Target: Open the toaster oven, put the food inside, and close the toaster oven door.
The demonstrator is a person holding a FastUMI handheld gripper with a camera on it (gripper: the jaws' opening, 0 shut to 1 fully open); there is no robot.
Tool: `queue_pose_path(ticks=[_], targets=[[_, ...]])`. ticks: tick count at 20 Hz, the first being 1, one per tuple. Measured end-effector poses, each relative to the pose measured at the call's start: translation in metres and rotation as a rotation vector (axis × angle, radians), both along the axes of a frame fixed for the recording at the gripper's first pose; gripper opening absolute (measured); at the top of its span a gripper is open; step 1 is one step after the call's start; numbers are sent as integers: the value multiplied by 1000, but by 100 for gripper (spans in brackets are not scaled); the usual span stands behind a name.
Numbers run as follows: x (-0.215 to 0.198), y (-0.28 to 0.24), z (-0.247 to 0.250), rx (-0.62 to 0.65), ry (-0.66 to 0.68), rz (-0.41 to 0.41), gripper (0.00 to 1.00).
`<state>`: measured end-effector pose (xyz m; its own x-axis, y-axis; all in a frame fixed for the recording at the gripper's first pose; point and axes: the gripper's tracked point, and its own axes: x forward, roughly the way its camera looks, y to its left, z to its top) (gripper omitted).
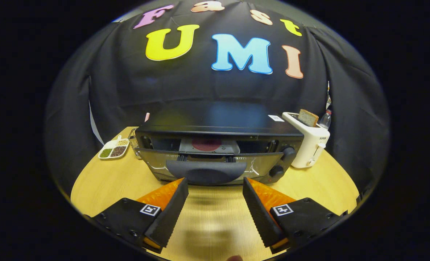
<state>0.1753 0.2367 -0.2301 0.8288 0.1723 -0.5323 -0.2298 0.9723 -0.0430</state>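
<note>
A black toaster oven [215, 127] stands on the round wooden table [102, 181], just ahead of my fingers. Its glass door [157, 161] is tilted partly open toward me, and the wide dark handle [206, 171] sits just beyond my fingertips. Through the gap at the top a grey tray with a round dark-red piece of food [206, 144] shows inside the oven. My gripper [215, 183] is open, its two fingers spread wide either side of the handle's width, with nothing between them.
A white pop-up toaster [309, 145] with a slice of bread [307, 117] in its slot stands right of the oven. A white divided dish [114, 148] of beans and grains lies left of it. Two knobs [284, 159] are on the oven's right front. A bottle [325, 119] stands behind the toaster.
</note>
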Motion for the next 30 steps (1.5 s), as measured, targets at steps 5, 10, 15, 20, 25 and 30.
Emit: queue_pose_path(ticks=[5,10,15,20,25,30], targets=[[4,-1,45,28,-151,20,97],[-26,-26,97,54,-273,32,97],[-61,-68,135,63,-350,16,96],[-86,-113,158,55,-384,-11,97],[-114,-150,174,42,-408,-37,97],[-134,-176,188,28,-436,-62,97]])
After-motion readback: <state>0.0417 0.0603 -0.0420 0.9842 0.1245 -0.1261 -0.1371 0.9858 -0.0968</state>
